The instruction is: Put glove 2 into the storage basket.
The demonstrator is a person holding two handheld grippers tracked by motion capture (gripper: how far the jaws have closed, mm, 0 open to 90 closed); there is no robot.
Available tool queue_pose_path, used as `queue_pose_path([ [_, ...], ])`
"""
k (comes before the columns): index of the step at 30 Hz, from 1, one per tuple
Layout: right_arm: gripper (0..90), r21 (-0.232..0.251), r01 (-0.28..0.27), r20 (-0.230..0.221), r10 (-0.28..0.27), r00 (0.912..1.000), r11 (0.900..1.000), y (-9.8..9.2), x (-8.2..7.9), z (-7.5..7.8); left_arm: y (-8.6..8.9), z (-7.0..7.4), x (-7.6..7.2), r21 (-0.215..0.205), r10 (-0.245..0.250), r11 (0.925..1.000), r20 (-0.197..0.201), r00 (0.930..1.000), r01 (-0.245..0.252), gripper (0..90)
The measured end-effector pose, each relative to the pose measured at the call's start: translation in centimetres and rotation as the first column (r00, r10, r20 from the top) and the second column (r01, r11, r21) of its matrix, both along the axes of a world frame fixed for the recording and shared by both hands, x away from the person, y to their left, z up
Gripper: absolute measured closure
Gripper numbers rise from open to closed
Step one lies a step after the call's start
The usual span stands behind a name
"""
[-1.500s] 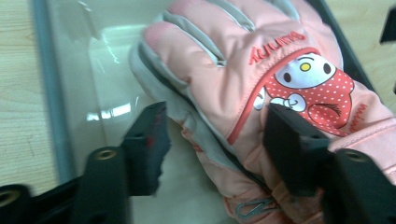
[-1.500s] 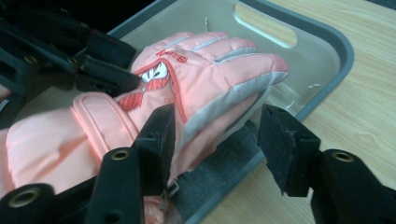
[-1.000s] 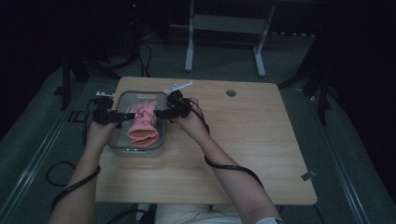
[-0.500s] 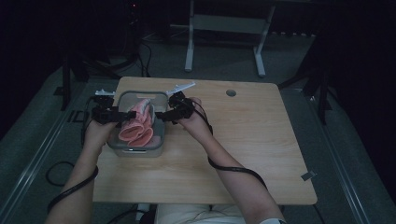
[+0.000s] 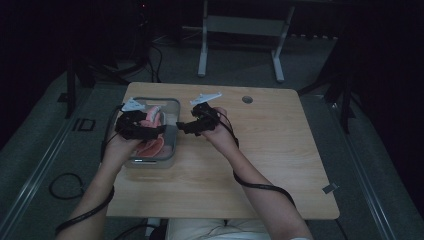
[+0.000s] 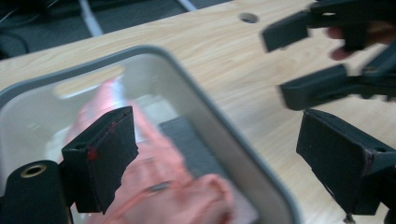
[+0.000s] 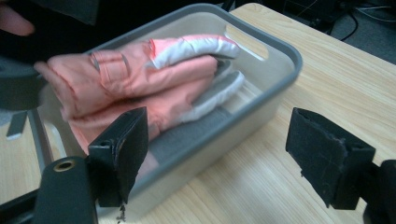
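Pink glove (image 7: 154, 79) lies in grey tub (image 5: 170, 150) on bench (image 5: 280, 150); we hold left gripper (image 5: 159, 133) and right gripper (image 5: 181, 127) wide, empty, right jaws just opening. Next: withdraw.

One grey bin (image 5: 172, 131), two pink mittens (image 7: 154, 79), two tongs (image 5: 183, 126), one wooden table (image 5: 270, 150)

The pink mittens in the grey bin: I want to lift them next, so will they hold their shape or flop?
The pink mittens look padded and folded, so they would probably sag and unfold. Likely light. The fabric seems soft rather than slick, so it should grip well inside the grey bin.
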State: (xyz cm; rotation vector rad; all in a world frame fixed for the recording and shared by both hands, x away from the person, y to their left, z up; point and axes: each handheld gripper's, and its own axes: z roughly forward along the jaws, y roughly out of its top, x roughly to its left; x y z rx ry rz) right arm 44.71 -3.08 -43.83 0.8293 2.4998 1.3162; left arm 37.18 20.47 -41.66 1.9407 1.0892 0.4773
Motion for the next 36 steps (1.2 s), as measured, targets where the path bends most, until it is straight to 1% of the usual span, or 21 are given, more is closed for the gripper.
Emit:
queue_pose_path([
  [1,20.7,0.0,0.0,0.0,0.0,1.0,1.0,0.0,0.0,0.0,-1.4,0.2,-0.5,0.005,-0.043,0.9991,0.011,0.999,0.043,11.7],
  [3,19.8,0.003,0.002,0.005,-0.002,1.0,1.0,-1.6,-0.4,-0.3,-2.5,0.3,-1.0,0.009,-0.071,0.9974,0.026,0.9971,0.071,11.7],
  [4,19.8,0.003,0.002,0.005,-0.002,1.0,1.0,-1.6,-0.4,-0.3,-3.0,0.4,-1.2,0.014,-0.088,0.9961,0.034,0.9956,0.087,11.7],
  [8,19.5,0.006,0.012,0.012,-0.012,0.9999,1.0,-3.1,-0.8,-0.5,-5.3,0.6,-2.3,0.015,-0.143,0.9897,0.063,0.9878,0.142,11.7],
  [10,19.4,0.004,0.016,0.015,-0.016,0.9998,1.0,-3.8,-1.0,-0.6,-6.5,0.4,-2.8,0.04,-0.162,0.9865,0.079,0.9837,0.159,11.7],
  [11,19.4,0.002,0.02,0.017,-0.02,0.9997,1.0,-4.2,-1.1,-0.6,-7.0,0.2,-2.9,0.054,-0.178,0.9833,0.083,0.9806,0.174,11.7],
  [12,19.4,0.002,0.02,0.017,-0.02,0.9997,1.0,-4.2,-1.1,-0.6,-7.0,0.2,-2.9,0.054,-0.178,0.9833,0.083,0.9806,0.174,11.7],
  [13,19.3,-0.002,0.028,0.02,-0.028,0.9994,1.0,-5.3,-1.3,-0.7,-8.2,-0.3,-3.3,0.072,-0.213,0.9755,0.075,0.9741,0.208,11.7],
  [15,19.1,-0.005,0.032,0.021,-0.032,0.9993,0.999,-5.9,-1.4,-0.8,-9.0,-0.7,-3.5,0.07,-0.241,0.9692,0.066,0.9683,0.236,11.7],
  [17,18.9,-0.008,0.036,0.022,-0.036,0.9991,0.999,-6.8,-1.7,-1.0,-9.6,-1.1,-3.6,0.06,-0.258,0.9651,0.062,0.964,0.255,11.7],
  [18,18.9,-0.008,0.035,0.023,-0.034,0.9991,0.999,-7.1,-1.7,-1.1,-10.1,-1.4,-3.8,0.058,-0.271,0.9616,0.058,0.9607,0.268,11.7],
  [21,18.4,-0.007,0.015,0.026,-0.014,0.9996,1.0,-8.3,-2.3,-1.8,-11.2,-2.2,-4.2,0.064,-0.295,0.9543,0.048,0.9543,0.292,11.7],
  [25,17.4,-0.017,-0.009,0.035,0.009,0.9993,1.0,-9.7,-3.1,-2.6,-12.8,-3.5,-4.7,0.071,-0.338,0.9394,0.026,0.9409,0.335,11.7],
  [26,16.6,-0.019,-0.011,0.034,0.012,0.9994,1.0,-10.0,-3.3,-2.8,-13.1,-3.8,-4.7,0.064,-0.346,0.9368,0.023,0.9379,0.344,11.7],
  [28,16.7,-0.028,-0.013,0.032,0.014,0.9994,1.0,-10.6,-3.7,-3.3,-13.6,-4.5,-4.9,0.055,-0.354,0.9339,0.01,0.935,0.353,11.7],
  [29,16.7,-0.028,-0.013,0.032,0.014,0.9994,1.0,-10.6,-3.7,-3.3,-13.6,-4.5,-4.9,0.055,-0.354,0.9339,0.01,0.935,0.353,11.7],
  [30,16.7,-0.021,-0.022,0.03,0.022,0.9993,1.0,-10.9,-3.9,-3.6,-14.1,-4.9,-5.1,0.058,-0.363,0.9303,0.003,0.9318,0.362,11.7],
  [31,16.7,-0.013,-0.027,0.039,0.027,0.9989,1.0,-11.5,-4.3,-4.2,-14.4,-5.1,-5.3,0.067,-0.373,0.9256,0.0,0.9277,0.372,11.7],
  [33,16.7,-0.016,-0.043,0.04,0.043,0.9983,0.999,-12.1,-4.7,-4.9,-14.8,-5.5,-5.7,0.082,-0.39,0.9176,0.0,0.9207,0.389,11.7],
  [35,16.7,-0.028,-0.049,0.034,0.05,0.9982,0.998,-12.6,-5.0,-5.7,-15.2,-5.9,-6.0,0.071,-0.406,0.9116,-0.004,0.914,0.405,11.7],
  [36,16.7,-0.034,-0.047,0.029,0.048,0.9984,0.998,-12.8,-5.2,-6.2,-15.3,-6.2,-6.1,0.073,-0.414,0.9075,-0.008,0.9102,0.414,11.7],
])
